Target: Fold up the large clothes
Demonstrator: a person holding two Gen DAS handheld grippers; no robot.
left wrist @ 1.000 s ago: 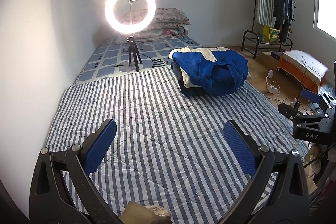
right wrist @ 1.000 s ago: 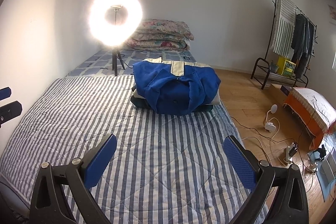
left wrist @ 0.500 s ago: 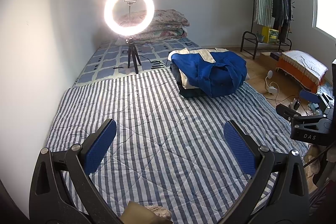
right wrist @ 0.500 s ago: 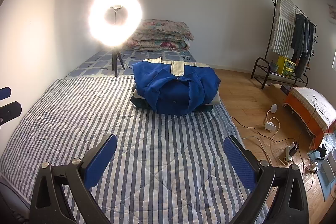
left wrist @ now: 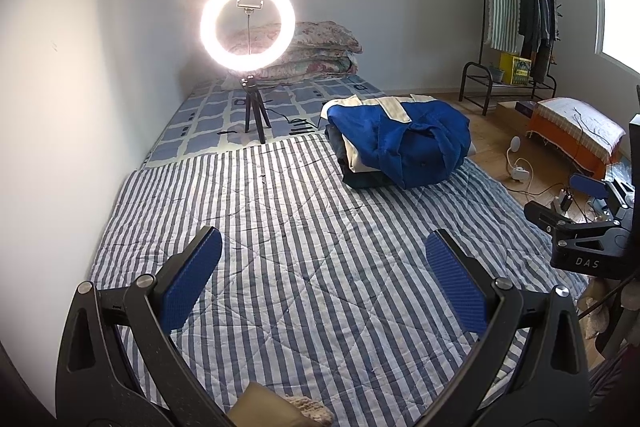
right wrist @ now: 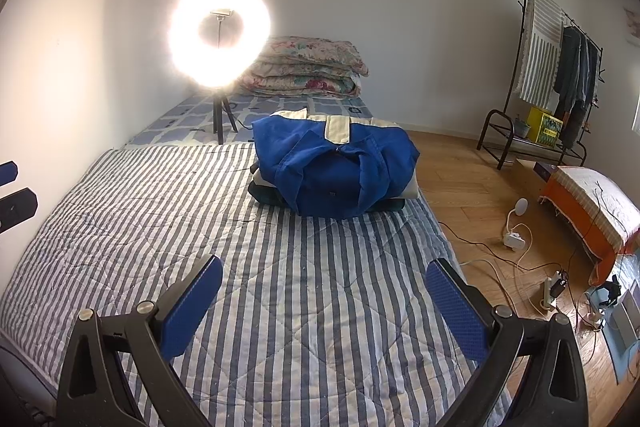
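Blue pads [left wrist: 191, 285] on the left tool [left wrist: 324, 285] stand wide apart with nothing between them, and the tool hangs above the near end of a striped quilt [left wrist: 280, 227] spread over the bed. The right tool [right wrist: 324, 307] is equally spread and holds nothing, hovering over the same quilt [right wrist: 200, 227] toward its right edge; in the left wrist view it shows as a black clamp [left wrist: 576, 239] at the far right of the frame. Farther along the bed, near its right side, lies a blue jacket [right wrist: 336, 171] with cream panels, bundled on top of a low stack of 2 or 3 other folded garments [left wrist: 360, 163]; both tools are well apart from it. Beyond the quilt a ring light [left wrist: 248, 27] glows on a small tripod standing on a blue patterned sheet [left wrist: 208, 123], with folded floral bedding [right wrist: 308, 67] piled against the wall behind it. To the right, on the wooden floor [right wrist: 460, 179], are tangled cables and a power strip [right wrist: 514, 239], an orange-sided cushion [right wrist: 592, 211] and a black clothes rack [right wrist: 560, 67] hung with garments.
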